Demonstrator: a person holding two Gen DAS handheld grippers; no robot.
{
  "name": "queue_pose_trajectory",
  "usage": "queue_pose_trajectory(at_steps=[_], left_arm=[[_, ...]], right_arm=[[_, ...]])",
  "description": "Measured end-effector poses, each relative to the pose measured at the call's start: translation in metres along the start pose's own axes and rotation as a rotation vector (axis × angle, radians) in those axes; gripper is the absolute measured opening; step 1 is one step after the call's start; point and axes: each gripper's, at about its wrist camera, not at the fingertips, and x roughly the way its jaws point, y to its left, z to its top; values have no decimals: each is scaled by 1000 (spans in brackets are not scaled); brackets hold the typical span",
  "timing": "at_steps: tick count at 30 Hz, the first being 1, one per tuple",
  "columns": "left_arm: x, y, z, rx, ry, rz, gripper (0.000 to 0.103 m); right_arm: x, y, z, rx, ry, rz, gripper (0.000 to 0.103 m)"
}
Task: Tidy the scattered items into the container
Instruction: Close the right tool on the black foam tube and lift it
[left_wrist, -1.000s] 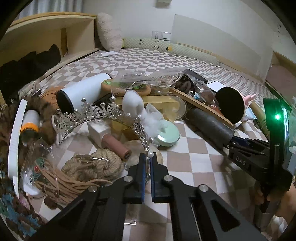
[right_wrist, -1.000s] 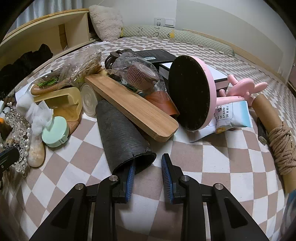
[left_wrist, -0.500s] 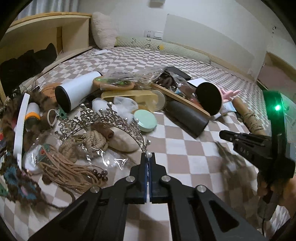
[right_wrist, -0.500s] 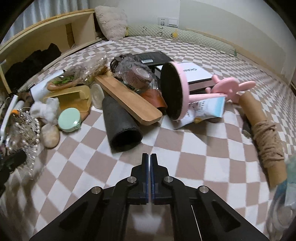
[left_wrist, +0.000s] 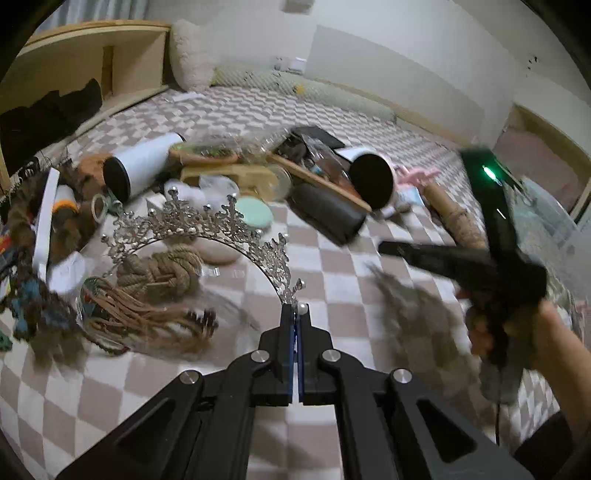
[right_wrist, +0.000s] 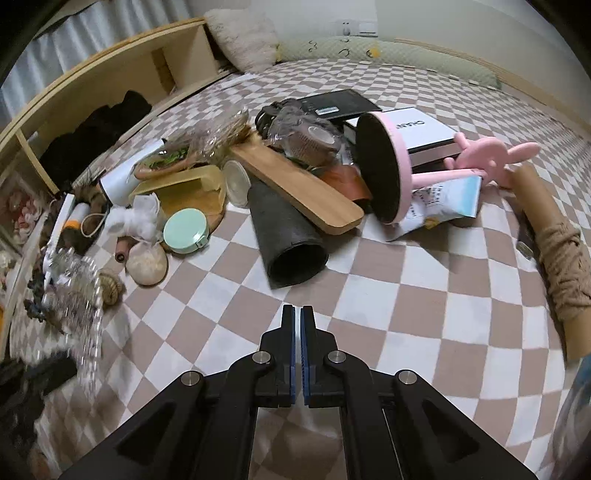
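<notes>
Nearest, the left gripper (left_wrist: 296, 314) is pinched on one end of the tiara (left_wrist: 207, 229), which arcs away toward ten o'clock above the rope knot (left_wrist: 162, 266). It looks light, stiff and snag-prone, probably fragile at the spikes, so the band end seems the safest hold. Beyond, at three o'clock, the right gripper (right_wrist: 297, 317) is closed on nothing, short of the black tube (right_wrist: 288, 232). No container is identifiable.

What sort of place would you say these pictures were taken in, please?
Most likely a bedroom: the clutter lies on a wide checkered mattress, with a fluffy pillow and long bolster against the wall, beside wooden shelving.
</notes>
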Motion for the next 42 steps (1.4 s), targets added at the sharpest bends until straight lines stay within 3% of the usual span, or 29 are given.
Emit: queue_pose_trajectory(at_steps=[4, 13, 14, 15, 16, 17, 23, 27, 28, 29, 31, 32, 35, 42], left_arm=[[1, -12, -10, 46, 24, 9, 3], [24, -3, -9, 17, 72, 50, 5], [26, -2, -9, 18, 75, 53, 6], [27, -2, -9, 17, 77, 53, 6], [28, -2, -8, 16, 78, 52, 6], [28, -2, -8, 14, 78, 50, 6], [30, -2, -8, 12, 80, 47, 7], [30, -1, -6, 2, 79, 45, 8], [30, 0, -6, 0, 78, 47, 15], [29, 0, -6, -2, 75, 52, 32], [28, 1, -6, -9, 67, 62, 53], [28, 2, -6, -13, 66, 65, 53], [31, 4, -6, -21, 70, 71, 53], [32, -2, -7, 11, 56, 74, 53]], right_arm=[[-3, -14, 2, -4, -17, 12, 2], [9, -32, 1, -35, 24, 21, 4], [12, -32, 1, -29, 34, 23, 24], [14, -32, 1, -23, 43, 25, 65], [17, -32, 1, -17, 51, 29, 80], [19, -30, 1, -20, 54, 34, 85], [28, -11, 4, -113, 16, -21, 85], [40, -7, 13, -131, -3, -51, 71], [43, -6, 15, -131, -4, -58, 71], [47, -4, 18, -134, -5, -61, 70], [52, 1, 22, -146, -7, -60, 70], [54, 3, 23, -154, -7, -61, 70], [57, 10, 25, -179, -5, -71, 52], [40, 15, 19, -218, 43, -74, 51]])
